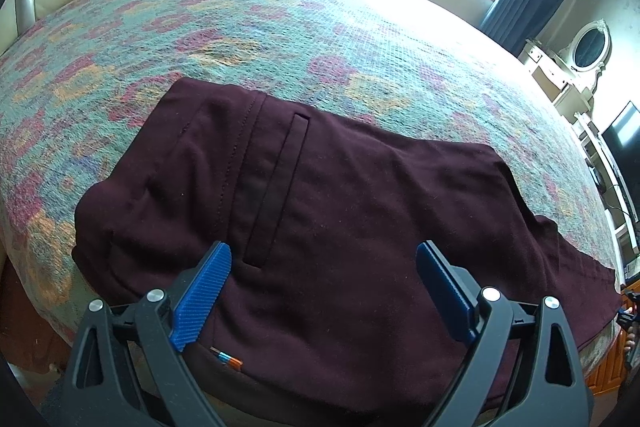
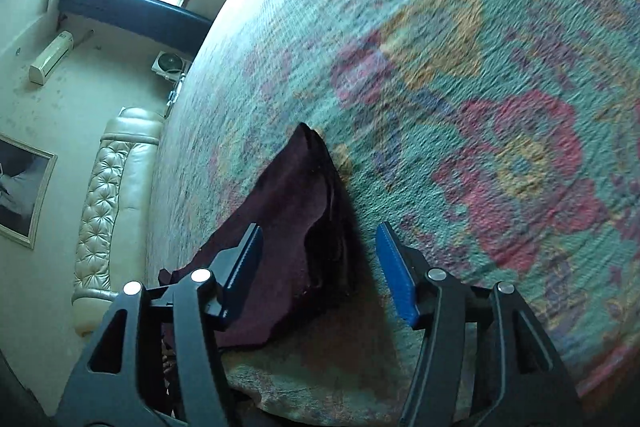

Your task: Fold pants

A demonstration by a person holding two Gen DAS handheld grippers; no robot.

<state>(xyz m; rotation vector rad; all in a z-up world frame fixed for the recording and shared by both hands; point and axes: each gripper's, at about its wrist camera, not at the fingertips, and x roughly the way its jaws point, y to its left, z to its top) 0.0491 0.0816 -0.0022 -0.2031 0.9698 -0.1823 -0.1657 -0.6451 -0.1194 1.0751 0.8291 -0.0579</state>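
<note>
Your left gripper point(image 1: 324, 263) is hovering over the maroon pants point(image 1: 328, 211), fingers spread and gripping nothing. The pants are lying folded on the bed point(image 1: 280, 27); their near edge is hiding behind the fingers. Your right gripper point(image 2: 320, 247) is also standing spread, straddling a pants corner without pinching it; that view is blurring.

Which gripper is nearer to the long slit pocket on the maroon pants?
Left. The left gripper hovers open right over the pants, the slit pocket just beyond its fingertips. The right gripper is open at the pants' far edge, the pocket out of its view.
</note>
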